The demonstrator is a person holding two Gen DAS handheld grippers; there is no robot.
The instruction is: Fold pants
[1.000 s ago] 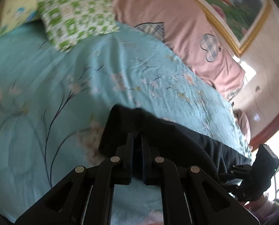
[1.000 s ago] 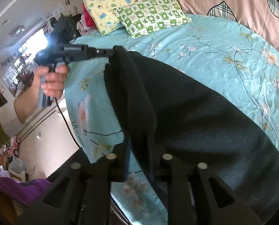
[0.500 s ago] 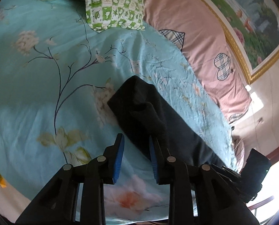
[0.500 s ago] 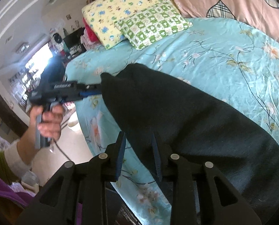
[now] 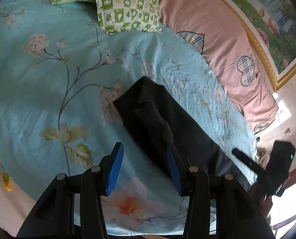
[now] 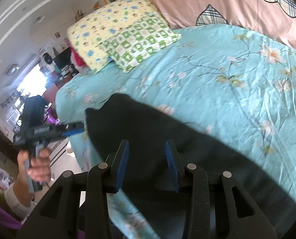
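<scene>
Black pants (image 5: 167,123): soft matte knit, long folded strip running diagonally across floral turquoise bedsheet (image 5: 48,83). Left gripper (image 5: 145,151), right gripper (image 6: 147,149): jaws spread, holding nothing.

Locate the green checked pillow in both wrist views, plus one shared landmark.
Left wrist: green checked pillow at top centre, beyond the open left gripper.
Right wrist: same pillow upper centre, lying against the yellow pillow.
Shared landmark: the black pants on the teal bedspread.
</scene>
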